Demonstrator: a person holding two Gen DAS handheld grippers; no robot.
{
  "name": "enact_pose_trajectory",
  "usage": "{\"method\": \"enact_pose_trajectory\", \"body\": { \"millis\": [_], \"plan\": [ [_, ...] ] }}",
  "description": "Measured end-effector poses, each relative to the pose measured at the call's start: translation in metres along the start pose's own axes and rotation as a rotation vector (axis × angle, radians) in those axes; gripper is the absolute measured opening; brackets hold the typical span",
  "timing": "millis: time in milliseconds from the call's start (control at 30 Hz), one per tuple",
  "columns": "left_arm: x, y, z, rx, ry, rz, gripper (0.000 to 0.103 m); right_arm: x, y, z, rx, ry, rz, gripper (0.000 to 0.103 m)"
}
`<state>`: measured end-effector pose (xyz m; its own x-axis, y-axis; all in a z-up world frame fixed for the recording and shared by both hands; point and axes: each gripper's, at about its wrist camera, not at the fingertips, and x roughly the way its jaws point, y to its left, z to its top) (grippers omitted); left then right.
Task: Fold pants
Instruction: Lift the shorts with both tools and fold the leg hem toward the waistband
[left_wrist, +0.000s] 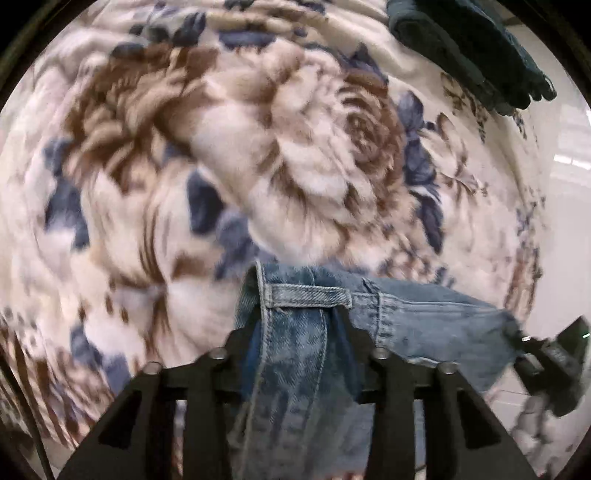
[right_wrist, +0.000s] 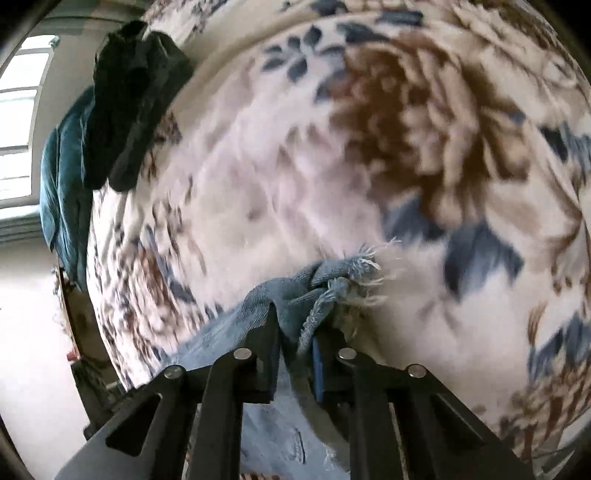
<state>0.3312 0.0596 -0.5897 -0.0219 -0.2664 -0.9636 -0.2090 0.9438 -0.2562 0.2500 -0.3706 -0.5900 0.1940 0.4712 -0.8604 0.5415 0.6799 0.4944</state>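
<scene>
Light blue jeans (left_wrist: 406, 314) hang lifted above a floral blanket (left_wrist: 258, 147). My left gripper (left_wrist: 295, 332) is shut on the jeans' waistband, by a belt loop (left_wrist: 310, 295). The denim stretches right to my right gripper (left_wrist: 532, 343), seen at the frame's edge. In the right wrist view my right gripper (right_wrist: 295, 332) is shut on the bunched, frayed hem (right_wrist: 332, 284) of the jeans, with denim (right_wrist: 273, 435) hanging below the fingers. Both views are motion-blurred.
The floral blanket (right_wrist: 406, 184) covers the bed beneath. Dark green folded clothes (left_wrist: 472, 48) lie at the bed's far edge; they also show in the right wrist view (right_wrist: 129, 103) over a teal cloth (right_wrist: 62, 192). A window (right_wrist: 18, 122) is at far left.
</scene>
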Motion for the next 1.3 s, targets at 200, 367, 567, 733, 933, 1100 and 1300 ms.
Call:
{"method": "enact_pose_trajectory", "body": {
  "millis": [200,367,567,733,933,1100,1300],
  "plan": [
    [0.011,0.005,0.019,-0.019,0.016,0.01,0.031,0.034,0.002,0.018,-0.011,0.061,-0.078,0.015],
    [-0.021,0.017,0.013,-0.045,-0.009,-0.078,0.031,0.005,0.008,0.012,-0.072,0.098,-0.058,0.079],
    [-0.048,0.03,-0.044,-0.008,-0.019,-0.08,0.042,-0.01,-0.019,-0.055,-0.116,0.203,-0.123,0.081],
    [-0.001,0.028,-0.083,0.018,0.084,-0.006,0.043,0.033,-0.054,-0.103,-0.072,0.328,-0.105,0.079],
    [-0.004,0.02,-0.08,0.067,0.018,0.053,0.039,0.054,-0.053,-0.106,-0.164,0.316,-0.145,0.03],
    [-0.028,0.038,-0.076,0.007,-0.049,-0.076,0.039,0.048,-0.045,-0.083,-0.196,0.332,-0.086,0.062],
    [-0.016,0.07,-0.046,-0.062,-0.046,-0.267,0.05,0.068,-0.041,-0.071,-0.225,0.361,-0.037,0.081]
  ]
}}
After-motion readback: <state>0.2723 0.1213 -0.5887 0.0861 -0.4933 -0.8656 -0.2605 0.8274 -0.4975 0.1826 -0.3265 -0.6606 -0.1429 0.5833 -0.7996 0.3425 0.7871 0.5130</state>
